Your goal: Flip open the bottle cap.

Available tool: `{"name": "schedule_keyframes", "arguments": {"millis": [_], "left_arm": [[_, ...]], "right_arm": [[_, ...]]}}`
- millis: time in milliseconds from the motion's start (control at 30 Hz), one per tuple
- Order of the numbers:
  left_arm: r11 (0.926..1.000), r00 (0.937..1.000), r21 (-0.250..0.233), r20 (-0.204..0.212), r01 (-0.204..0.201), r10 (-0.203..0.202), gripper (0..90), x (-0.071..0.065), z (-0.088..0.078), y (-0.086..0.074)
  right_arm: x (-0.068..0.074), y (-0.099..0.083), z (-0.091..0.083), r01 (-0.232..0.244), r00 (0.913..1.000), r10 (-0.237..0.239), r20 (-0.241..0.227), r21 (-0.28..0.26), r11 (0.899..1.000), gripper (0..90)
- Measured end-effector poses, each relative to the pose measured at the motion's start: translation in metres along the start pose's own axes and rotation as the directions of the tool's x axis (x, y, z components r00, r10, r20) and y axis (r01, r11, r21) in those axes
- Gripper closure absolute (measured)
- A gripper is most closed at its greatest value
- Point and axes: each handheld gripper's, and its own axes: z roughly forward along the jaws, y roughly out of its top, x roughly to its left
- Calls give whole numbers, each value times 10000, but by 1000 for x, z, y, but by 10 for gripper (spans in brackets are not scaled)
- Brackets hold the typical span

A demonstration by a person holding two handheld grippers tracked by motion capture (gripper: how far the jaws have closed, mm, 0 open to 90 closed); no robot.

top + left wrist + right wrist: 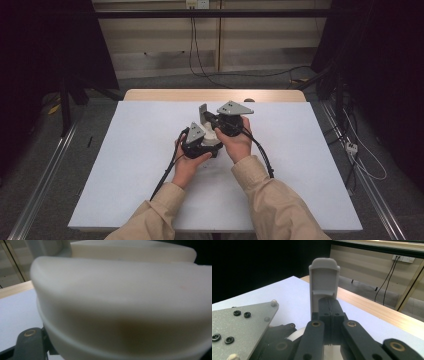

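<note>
In the right gripper view we see the right gripper (pixel 329 312) with its two black jaws pressed together, pinched on the lower edge of a grey upright piece (pixel 323 282) that rises straight above the tips, rounded at its top. Whether that piece joins the cream-white object (pixel 295 335) showing below and left of the jaws, we cannot tell. Left of the jaws lies the grey plate (pixel 242 325) of the left gripper (pixel 275 346).

In the left gripper view the cream-white object (pixel 120 302) sits right against the camera, blurred, its edges cut off by the frame. It hides the jaw tips, and one dark link (pixel 30 345) shows at lower left. We take the jaws for nearly closed, but what they press on is hard to make out.

From the high view both grippers (pixel 200 145) (pixel 225 122) meet at the middle of the white table sheet (pixel 125 165), the left hand (pixel 189 165) and right hand (pixel 235 145) wrapped around them. The grey piece (pixel 202 114) stands up just beyond the right gripper, and the cream object (pixel 212 137) is a pale patch between the two grippers, mostly hidden by fingers.
</note>
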Motion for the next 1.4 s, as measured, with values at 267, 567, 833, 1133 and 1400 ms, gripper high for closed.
{"name": "schedule_keyframes", "arguments": {"millis": [267,567,833,1133,1400], "left_arm": [[10000,10000,-2,2,0,0,186,0,0,0],[10000,10000,-5,18,11,-11,186,0,0,0],[10000,10000,-1,21,-1,1,186,0,0,0],[10000,9999,-1,-101,5,-5,187,0,0,0],[10000,10000,-12,-85,-11,11,187,0,0,0]], "right_arm": [[0,-1,2,-92,10000,92,-25,30,10000,900],[-1,0,4,-34,10000,34,-17,98,9999,900],[-1,0,8,-57,10000,58,-29,157,9999,900],[-1,0,12,-93,9999,94,-57,240,9997,900],[-1,1,16,-65,10000,66,-53,350,9994,900]]}}
